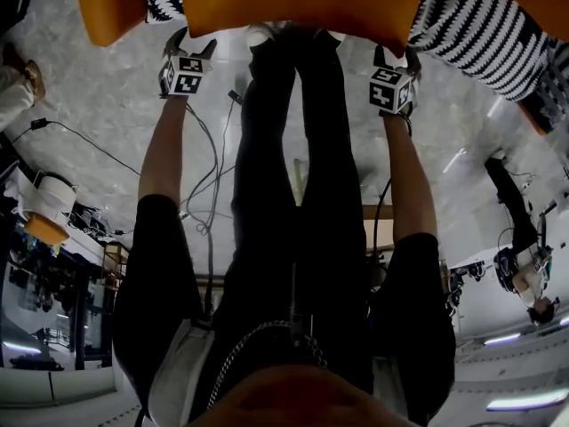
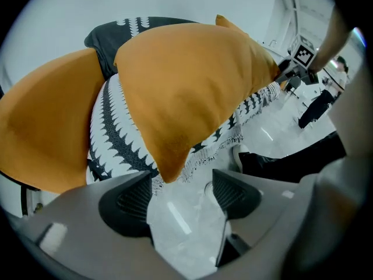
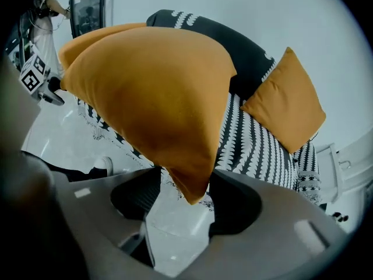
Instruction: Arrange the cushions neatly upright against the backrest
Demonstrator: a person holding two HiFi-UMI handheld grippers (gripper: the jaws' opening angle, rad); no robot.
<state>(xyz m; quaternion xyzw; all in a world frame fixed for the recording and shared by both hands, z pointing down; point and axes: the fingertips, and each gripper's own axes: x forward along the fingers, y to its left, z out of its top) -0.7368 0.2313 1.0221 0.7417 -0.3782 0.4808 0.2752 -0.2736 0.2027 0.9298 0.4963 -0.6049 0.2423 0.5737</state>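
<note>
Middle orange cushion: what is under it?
Under the middle orange cushion a black-and-white patterned cover shows, draped over the sofa. The seat below, and whether the cushion fully rests on it, is hidden.

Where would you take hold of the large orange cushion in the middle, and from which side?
By its two lower corners, from the front. The large orange cushion tapers there to thin, soft points overhanging the seat: one sits inside the open right gripper, the other just ahead of the left gripper.

orange cushions [image 3: 157,98] on seemingly a striped sofa [image 3: 256,147]
</note>
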